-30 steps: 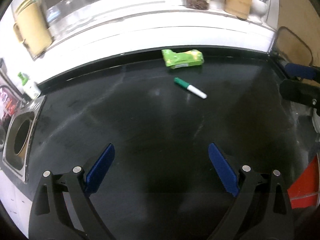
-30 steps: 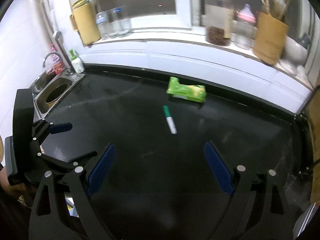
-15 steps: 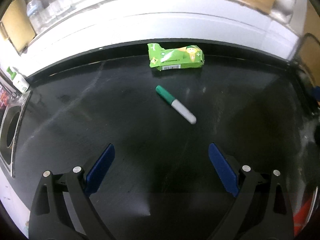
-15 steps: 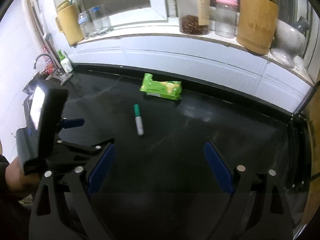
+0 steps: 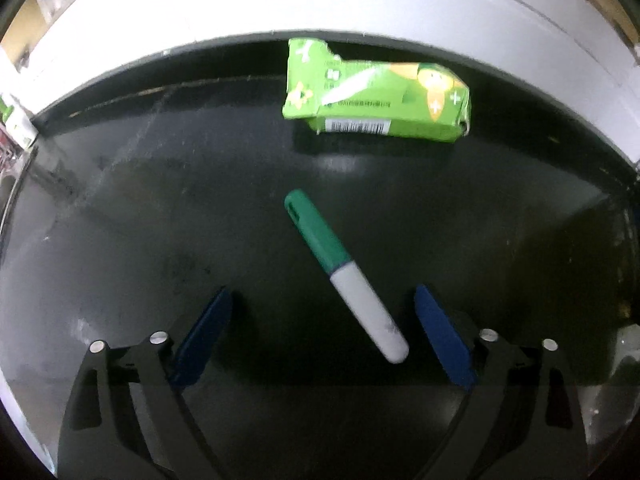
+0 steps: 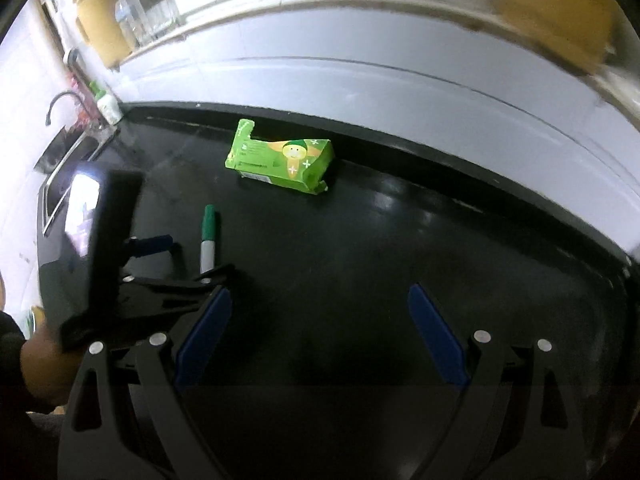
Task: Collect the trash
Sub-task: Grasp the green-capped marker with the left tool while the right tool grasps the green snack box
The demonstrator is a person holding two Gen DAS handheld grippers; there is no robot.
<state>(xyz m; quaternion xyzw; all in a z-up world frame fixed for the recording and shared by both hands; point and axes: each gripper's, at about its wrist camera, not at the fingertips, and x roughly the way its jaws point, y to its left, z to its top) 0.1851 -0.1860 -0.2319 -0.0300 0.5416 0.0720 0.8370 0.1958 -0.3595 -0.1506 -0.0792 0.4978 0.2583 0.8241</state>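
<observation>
A marker with a green cap and white barrel (image 5: 345, 274) lies on the black counter (image 5: 160, 216). My left gripper (image 5: 322, 336) is open, low over the counter, and the marker's white end lies between its blue fingers. A crushed green carton (image 5: 376, 98) lies beyond the marker by the white wall. In the right wrist view the marker (image 6: 207, 238) and the carton (image 6: 282, 160) show ahead on the left. My right gripper (image 6: 318, 336) is open and empty above the counter. The left gripper (image 6: 176, 264) shows at the marker, with a fingertip on each side.
A sink (image 6: 68, 160) with a tap and a green-capped bottle (image 6: 106, 102) sits at the counter's left end. A yellow holder (image 6: 102, 30), clear bottles and jars stand on the windowsill. The white tiled wall (image 6: 400, 84) borders the counter's far edge.
My left gripper has moved forward and down until the marker's white end lies between its fingers. My right gripper has moved forward and turned a little right. Both have stayed open.
</observation>
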